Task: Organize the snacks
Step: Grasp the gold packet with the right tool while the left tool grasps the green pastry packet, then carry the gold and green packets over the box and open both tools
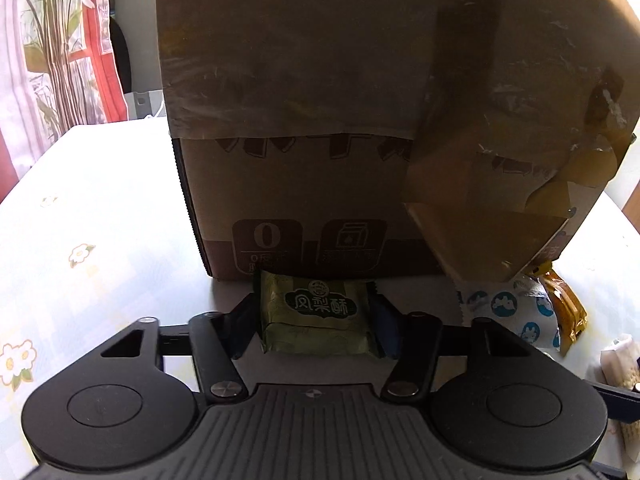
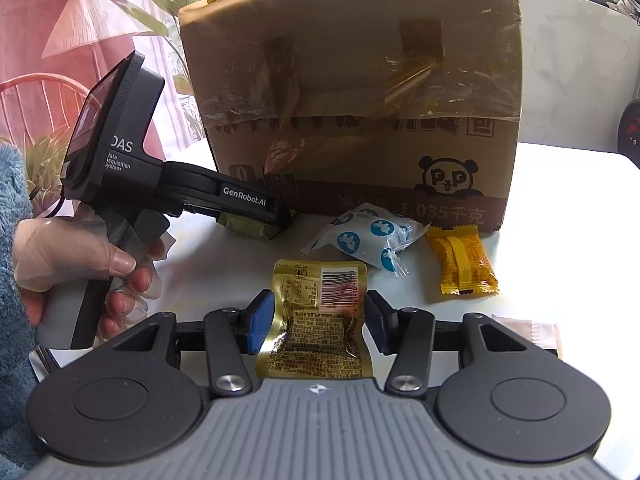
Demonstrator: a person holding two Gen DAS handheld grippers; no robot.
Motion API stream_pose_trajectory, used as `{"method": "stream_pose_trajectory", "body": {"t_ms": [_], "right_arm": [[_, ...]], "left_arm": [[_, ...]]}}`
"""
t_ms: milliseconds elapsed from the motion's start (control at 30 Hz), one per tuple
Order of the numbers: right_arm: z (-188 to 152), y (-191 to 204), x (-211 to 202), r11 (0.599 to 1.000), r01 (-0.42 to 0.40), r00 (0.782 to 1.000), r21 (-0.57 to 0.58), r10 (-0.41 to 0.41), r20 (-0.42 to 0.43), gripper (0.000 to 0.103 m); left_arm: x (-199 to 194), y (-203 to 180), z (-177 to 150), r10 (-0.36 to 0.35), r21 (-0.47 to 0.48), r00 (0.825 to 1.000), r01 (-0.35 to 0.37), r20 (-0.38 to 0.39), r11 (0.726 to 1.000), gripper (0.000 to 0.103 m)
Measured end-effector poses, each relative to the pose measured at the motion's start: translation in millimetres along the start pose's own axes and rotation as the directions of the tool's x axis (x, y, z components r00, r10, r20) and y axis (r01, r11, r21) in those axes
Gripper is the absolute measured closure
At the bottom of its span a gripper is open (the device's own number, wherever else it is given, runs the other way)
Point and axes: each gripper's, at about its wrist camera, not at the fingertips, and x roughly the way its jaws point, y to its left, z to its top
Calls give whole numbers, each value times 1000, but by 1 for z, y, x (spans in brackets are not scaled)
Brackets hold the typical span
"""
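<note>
My left gripper (image 1: 314, 322) is shut on a green pineapple-cake packet (image 1: 316, 316), low over the table right in front of the cardboard box (image 1: 320, 120). In the right wrist view that gripper (image 2: 276, 216) shows at the left with the green packet (image 2: 244, 226) under it. My right gripper (image 2: 316, 320) has its pads against both sides of a gold snack pouch (image 2: 318, 316) that shows a barcode. A white packet with blue dots (image 2: 364, 238) and an orange packet (image 2: 460, 262) lie on the table before the box (image 2: 360, 100).
The white flowered tablecloth (image 1: 80, 220) covers the table. The blue-dotted packet (image 1: 508, 308) and the orange packet (image 1: 568, 304) lie right of the left gripper, with a pale packet (image 1: 620, 364) at the right edge. A brownish packet (image 2: 532, 332) lies at right.
</note>
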Motion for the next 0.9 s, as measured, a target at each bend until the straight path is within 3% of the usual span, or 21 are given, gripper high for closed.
{"method": "stream_pose_trajectory", "body": {"t_ms": [67, 200, 367, 500, 700, 900], "right_arm": [[1, 0, 0, 1000, 0, 1000, -2, 0, 0, 52], [1, -1, 1, 1000, 5, 1000, 6, -5, 1, 52], [0, -4, 0, 1000, 11, 1000, 22, -11, 2, 52], [2, -4, -3, 999, 0, 1000, 34, -1, 12, 52], [24, -7, -31, 999, -23, 991, 47, 16, 129, 52], [75, -11, -68, 1000, -21, 956, -12, 23, 293, 52]], "left_arm": [[-6, 2, -3, -10, -2, 1000, 10, 5, 1000, 47], [-25, 4, -18, -21, 27, 1000, 21, 3, 999, 47], [-57, 15, -37, -52, -3, 999, 52, 4, 999, 47], [-89, 30, -48, -66, -31, 997, 68, 51, 997, 47], [-136, 32, -32, -82, -25, 983, 88, 165, 996, 47], [-165, 28, 14, -99, 41, 948, 90, 301, 995, 47]]}}
